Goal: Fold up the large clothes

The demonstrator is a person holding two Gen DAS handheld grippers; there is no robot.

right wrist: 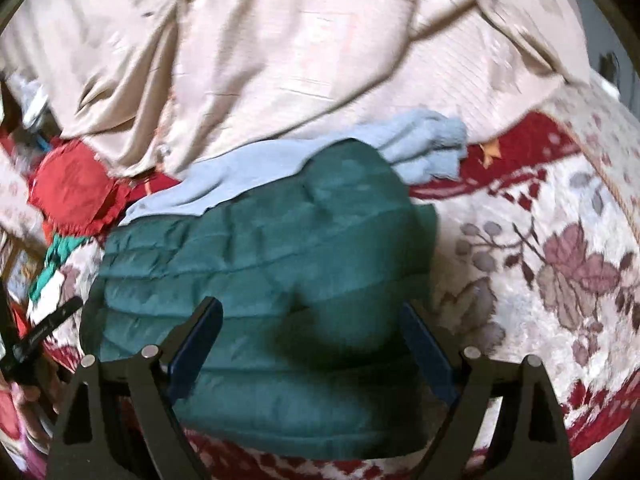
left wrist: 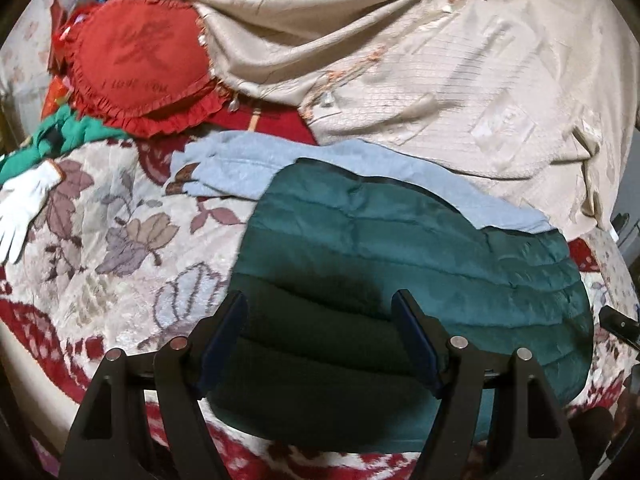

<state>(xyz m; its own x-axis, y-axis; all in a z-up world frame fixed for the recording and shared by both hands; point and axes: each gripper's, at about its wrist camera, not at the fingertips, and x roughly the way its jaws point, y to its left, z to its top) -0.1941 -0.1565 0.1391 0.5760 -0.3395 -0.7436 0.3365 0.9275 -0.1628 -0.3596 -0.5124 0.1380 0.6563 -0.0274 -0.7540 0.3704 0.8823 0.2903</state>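
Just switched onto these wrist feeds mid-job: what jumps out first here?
A folded dark green quilted jacket lies in the middle on the floral red-and-cream blanket, with both grippers open above it. A light blue garment peeks out behind it. Farther back sit a red heart-shaped frilled cushion at left and a big rumpled beige cloth.

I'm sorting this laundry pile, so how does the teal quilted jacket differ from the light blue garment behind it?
The teal quilted jacket is puffy with stitched ridges; the light blue garment is thin and smooth. The jacket lies folded on top, overlapping the blue one, which is rumpled at one end. Both rest on the floral blanket.
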